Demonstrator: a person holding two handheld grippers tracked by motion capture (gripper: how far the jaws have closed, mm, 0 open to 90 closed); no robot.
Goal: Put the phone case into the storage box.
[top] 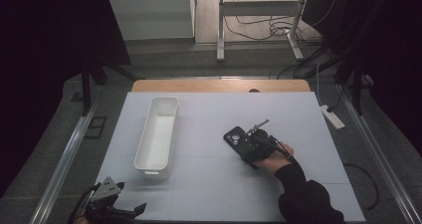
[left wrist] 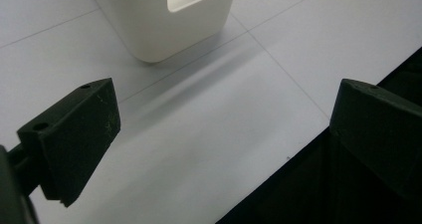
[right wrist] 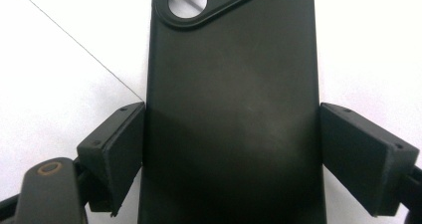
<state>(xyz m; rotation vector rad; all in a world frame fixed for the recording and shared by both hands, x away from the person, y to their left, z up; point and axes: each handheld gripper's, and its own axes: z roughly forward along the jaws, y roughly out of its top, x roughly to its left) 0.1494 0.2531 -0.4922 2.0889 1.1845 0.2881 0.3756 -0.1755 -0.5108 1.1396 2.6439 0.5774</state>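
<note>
Black phone case [right wrist: 231,114] flat on the white mat, right of the white bin [top: 157,135] and well apart from it, long axis running straight between the right gripper [right wrist: 231,149] pads. Both pads against its long edges, grip looking just made. Left gripper [left wrist: 224,134] wide open, empty, near the bin's near end. No readable writing.

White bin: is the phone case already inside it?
No, the phone case lies on the table, right of the white bin.
</note>
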